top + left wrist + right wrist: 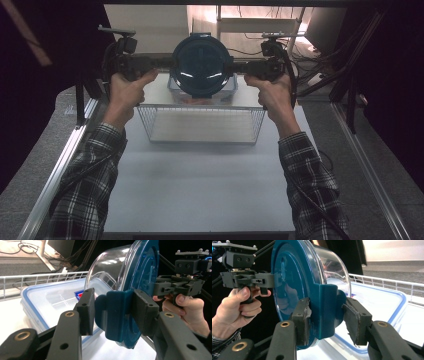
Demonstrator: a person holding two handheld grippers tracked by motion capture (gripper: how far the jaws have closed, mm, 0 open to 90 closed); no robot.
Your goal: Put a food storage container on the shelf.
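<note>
A round clear container [202, 65] with a dark blue lid [143, 270] hangs on its side in the air, lid toward me in the high view. My left gripper [167, 62] and right gripper [237, 65] hold it from opposite sides. In the left gripper view the left gripper [115, 312] is shut on one blue latch tab [112, 307] of the lid. In the right gripper view the right gripper [328, 322] is shut on the opposite latch tab [327, 305]. The clear bowl [332, 265] points away from me.
Below the round container stands a wire basket [200, 134] on the white table. Inside its far end lies a rectangular clear box with a blue-rimmed lid [50, 300] [382, 300]. Dark frame posts and cables stand along both table sides.
</note>
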